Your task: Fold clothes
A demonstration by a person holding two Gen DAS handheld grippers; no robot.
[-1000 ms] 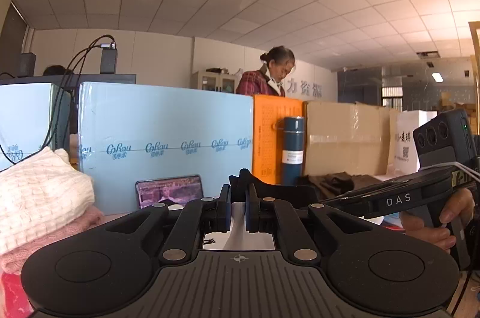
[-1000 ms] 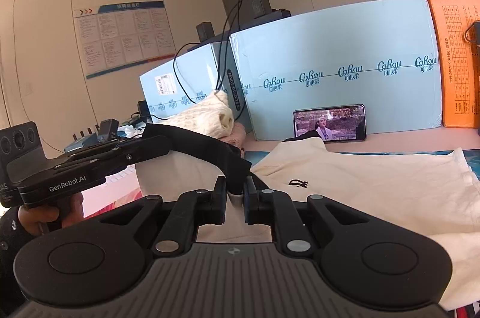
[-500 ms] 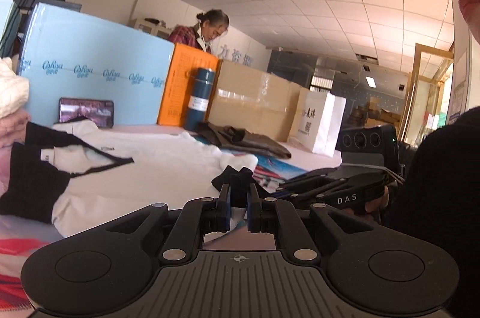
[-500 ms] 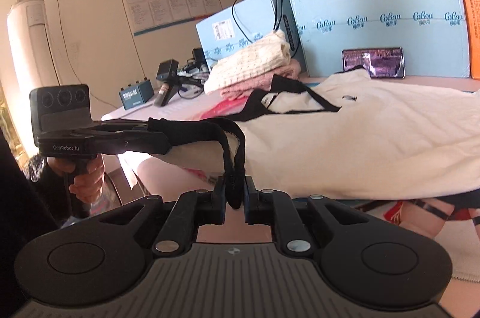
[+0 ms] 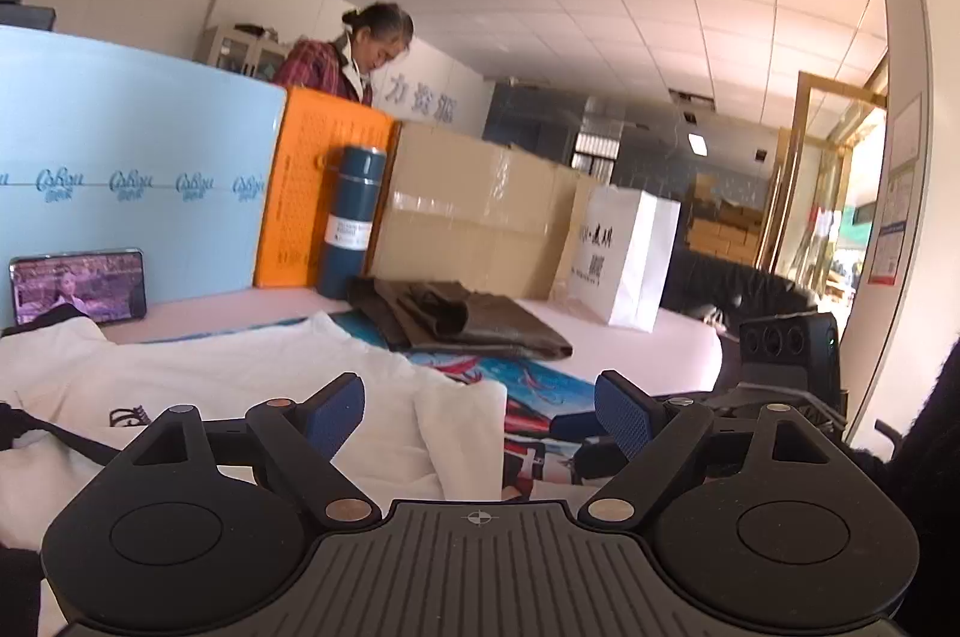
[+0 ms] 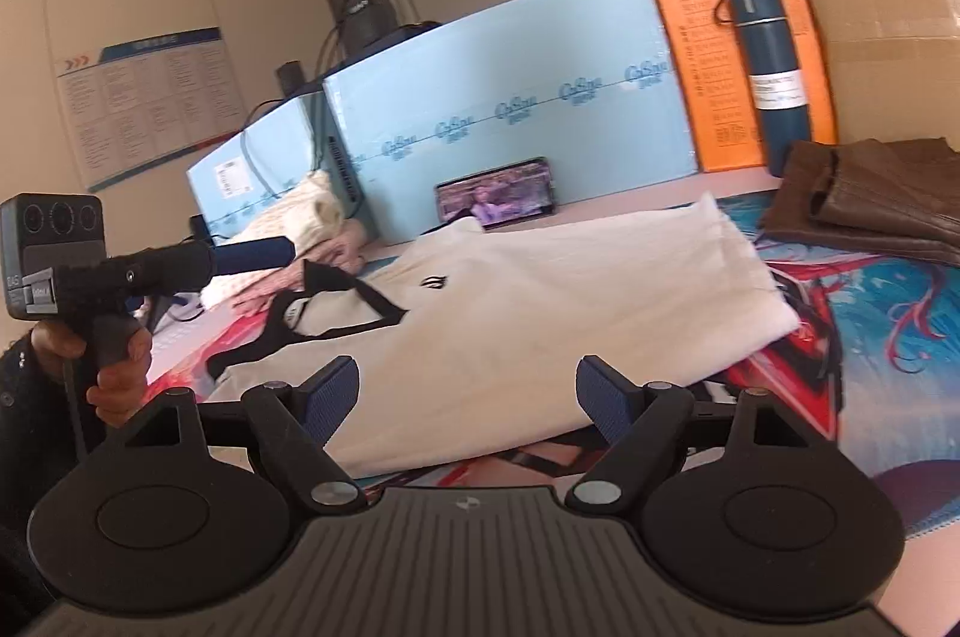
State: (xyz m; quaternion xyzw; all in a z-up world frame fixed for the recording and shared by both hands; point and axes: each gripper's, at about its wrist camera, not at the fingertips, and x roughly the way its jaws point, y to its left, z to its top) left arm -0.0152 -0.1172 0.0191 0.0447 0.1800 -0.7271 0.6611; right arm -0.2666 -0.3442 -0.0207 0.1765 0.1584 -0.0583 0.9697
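At far left a stack of knitwear (image 6: 288, 223) sits by the blue foam board (image 6: 510, 96). The cream shirt (image 6: 510, 313) lies spread flat across the table's patterned mat (image 6: 888, 337), its near edge overhanging toward both grippers. The left gripper (image 5: 480, 412) and right gripper (image 6: 465, 397) have just sprung apart, released, nothing between their pads. Right of the shirt's hem the mat lies bare up to the folded brown garment (image 6: 876, 199).

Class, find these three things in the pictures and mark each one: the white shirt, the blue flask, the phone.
White shirt (image 6: 540, 313): right wrist view, middle of its body.
Blue flask (image 6: 771, 72): right wrist view, on its barrel above the label.
Phone (image 6: 497, 197): right wrist view, centre of its lit screen.
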